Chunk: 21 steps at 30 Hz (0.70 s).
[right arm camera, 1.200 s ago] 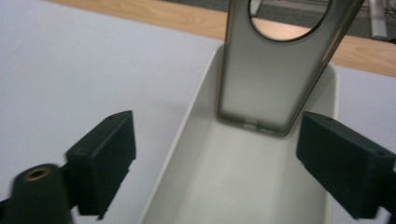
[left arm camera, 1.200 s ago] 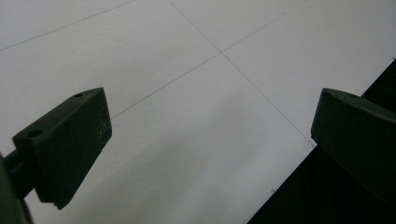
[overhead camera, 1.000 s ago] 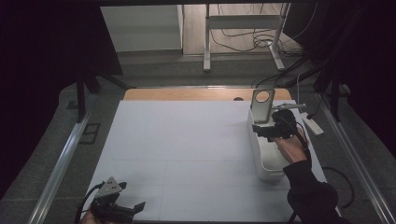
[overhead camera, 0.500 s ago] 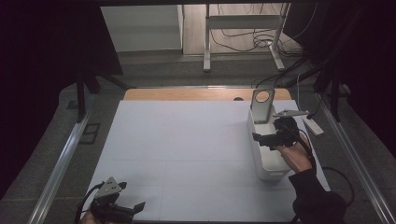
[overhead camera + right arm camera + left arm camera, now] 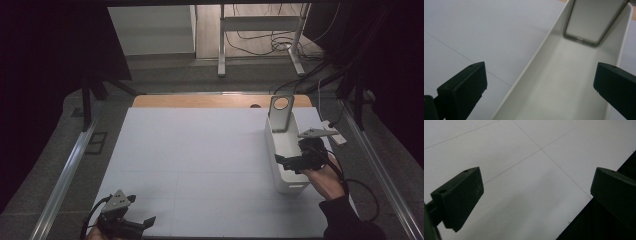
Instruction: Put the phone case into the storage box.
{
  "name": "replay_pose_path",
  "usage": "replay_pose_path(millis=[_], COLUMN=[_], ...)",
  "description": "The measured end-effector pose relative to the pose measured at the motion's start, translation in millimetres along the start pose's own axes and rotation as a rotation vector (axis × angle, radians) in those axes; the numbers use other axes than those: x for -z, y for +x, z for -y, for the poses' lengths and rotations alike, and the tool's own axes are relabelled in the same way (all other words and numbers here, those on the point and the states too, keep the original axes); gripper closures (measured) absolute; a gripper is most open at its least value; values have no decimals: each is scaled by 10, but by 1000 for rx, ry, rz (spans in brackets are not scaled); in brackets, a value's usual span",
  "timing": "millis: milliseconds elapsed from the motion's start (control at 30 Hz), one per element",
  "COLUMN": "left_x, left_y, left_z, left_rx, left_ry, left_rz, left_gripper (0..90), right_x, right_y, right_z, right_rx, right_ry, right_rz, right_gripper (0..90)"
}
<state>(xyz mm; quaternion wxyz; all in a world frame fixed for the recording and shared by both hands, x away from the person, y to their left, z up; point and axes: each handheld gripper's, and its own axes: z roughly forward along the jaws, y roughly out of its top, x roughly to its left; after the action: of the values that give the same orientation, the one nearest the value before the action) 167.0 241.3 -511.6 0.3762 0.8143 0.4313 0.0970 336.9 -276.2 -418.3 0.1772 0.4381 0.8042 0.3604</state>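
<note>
No writing legible. Your right tool gapes wide over the bin, grasping nothing; left tool released above the counter.

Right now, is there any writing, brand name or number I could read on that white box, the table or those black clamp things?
None can be read.
White bin: plain walls, no label.
Grey plate standing in the bin: a round hole, no print.
White table sheet: thin grid lines, no text.
Left gripper and right gripper: black jaws, unmarked apart from small holes.
</note>
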Motion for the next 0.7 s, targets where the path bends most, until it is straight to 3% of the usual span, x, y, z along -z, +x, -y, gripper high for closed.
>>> replay_pose_path(millis=[700], left_x=[5], left_y=[3], left_z=[-3], left_rx=[0], left_ry=[3], left_rz=[-2], left_gripper=[0], right_x=[269], right_y=[132], right_z=[348], right_rx=[5], right_ry=[5], right_rz=[15], right_gripper=[0])
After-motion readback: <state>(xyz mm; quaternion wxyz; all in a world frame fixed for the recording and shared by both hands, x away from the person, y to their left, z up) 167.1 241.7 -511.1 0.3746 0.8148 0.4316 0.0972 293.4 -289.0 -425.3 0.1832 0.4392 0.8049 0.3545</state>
